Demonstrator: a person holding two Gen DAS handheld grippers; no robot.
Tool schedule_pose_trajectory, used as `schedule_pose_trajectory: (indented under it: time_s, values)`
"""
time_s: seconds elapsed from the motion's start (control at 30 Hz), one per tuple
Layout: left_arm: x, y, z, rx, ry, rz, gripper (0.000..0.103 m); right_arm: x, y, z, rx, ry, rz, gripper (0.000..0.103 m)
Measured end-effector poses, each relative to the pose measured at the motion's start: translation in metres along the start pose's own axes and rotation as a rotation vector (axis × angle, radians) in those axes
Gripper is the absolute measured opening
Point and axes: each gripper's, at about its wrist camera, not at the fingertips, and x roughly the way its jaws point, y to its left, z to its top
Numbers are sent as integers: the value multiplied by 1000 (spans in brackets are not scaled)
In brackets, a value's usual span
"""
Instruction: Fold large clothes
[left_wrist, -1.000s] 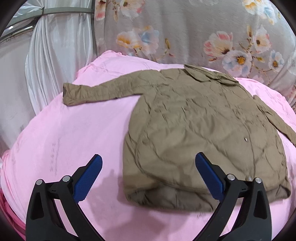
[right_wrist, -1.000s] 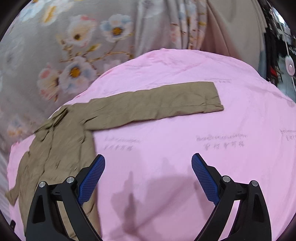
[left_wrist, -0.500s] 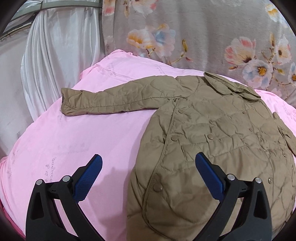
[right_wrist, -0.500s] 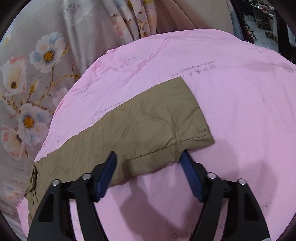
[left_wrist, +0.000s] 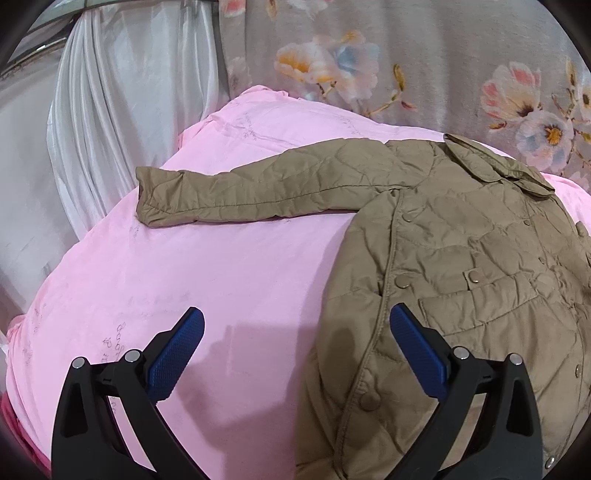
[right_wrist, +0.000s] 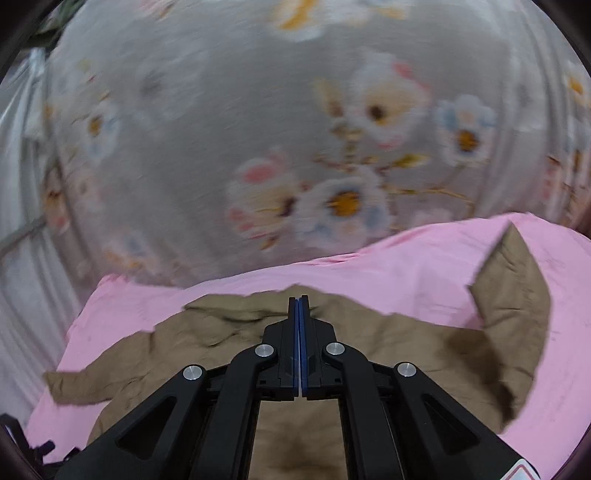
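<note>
A tan quilted jacket (left_wrist: 461, 266) lies front-up on a pink cover (left_wrist: 184, 280) spread over a soft, rounded surface, probably a bed, though the fisheye views show no frame to confirm it. In the left wrist view its one sleeve (left_wrist: 251, 192) stretches straight out to the left across the pink cloth, cuff end near the far left edge of the cover, while the body with its snap buttons, chest pocket flap and collar (left_wrist: 495, 162) fills the right side. The left gripper (left_wrist: 295, 332) hangs above the jacket's side edge with its jaws spread wide and nothing between the blue pads (left_wrist: 177, 350); one finger sits over bare pink fabric, the other over the tan body. The right gripper (right_wrist: 298, 306) has its jaws pressed fully together; the view is blurred, and whether any fabric is pinched between them cannot be made out. Beyond and beneath it the jacket (right_wrist: 369, 350) lies rumpled, and to the right the other sleeve (right_wrist: 513, 306) stands bent, its cuff end pointing away over the pink cover (right_wrist: 406, 269). Behind the bed hangs a grey flowered curtain (right_wrist: 295, 147), and a white draped curtain (left_wrist: 110, 96) shows at the left of the left wrist view.
</note>
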Motion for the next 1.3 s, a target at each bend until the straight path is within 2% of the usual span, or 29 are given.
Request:
schedule_pose_trajectory:
  time_s: [0.1,0.17,0.23,0.3,0.37,0.4,0.43,0.5,0.53,0.6,0.67,0.73,0.8,0.9,0.93,1.0,1.03,1.07,1.1,1.23,1.3]
  values:
    - [4,8,2,-17,17,-13,98,39,73,-20,-79,91,121,2]
    - [7,14,5,-30,25,-29,98,54,107,-37,-124,137,167,2]
    - [9,18,8,-37,28,-39,98,59,123,-53,-153,171,160,4]
    - [9,24,9,-42,24,-45,98,58,111,-60,-141,178,114,10]
    - [10,28,8,-42,22,-54,98,54,71,-59,-101,167,-2,29]
    - [11,29,8,-43,23,-60,98,53,45,-56,-85,166,-69,33]
    - [12,30,6,-44,26,-67,98,50,12,-53,-70,160,-181,40]
    - [15,31,4,-50,39,-83,98,44,-53,-50,-58,172,-377,45]
    - [17,31,3,-54,46,-96,98,42,-78,-49,-50,187,-445,51]
    - [19,30,1,-63,56,-116,98,41,-137,-48,-26,234,-584,52]
    - [22,27,1,-66,62,-127,98,44,-178,-50,0,285,-640,53]
    - [22,23,0,-66,66,-129,98,51,-214,-57,52,348,-652,54]
    - [23,19,1,-59,67,-123,98,61,-236,-64,67,389,-676,54]
    - [22,15,1,-44,62,-103,98,73,-256,-74,22,409,-753,54]
    - [22,14,2,-39,60,-97,98,76,-260,-76,16,413,-759,51]
    - [22,12,4,-31,57,-89,98,81,-267,-76,16,410,-756,35]
    - [22,11,5,-29,55,-87,98,81,-267,-76,21,410,-752,15]
    - [22,10,6,-29,53,-85,98,82,-265,-71,24,401,-751,6]
    - [22,9,8,-30,50,-86,98,78,-261,-66,23,370,-747,5]
    - [22,8,13,-38,45,-103,98,62,-224,-39,42,244,-639,3]
    - [22,6,15,-40,43,-111,98,53,-192,-24,39,188,-520,3]
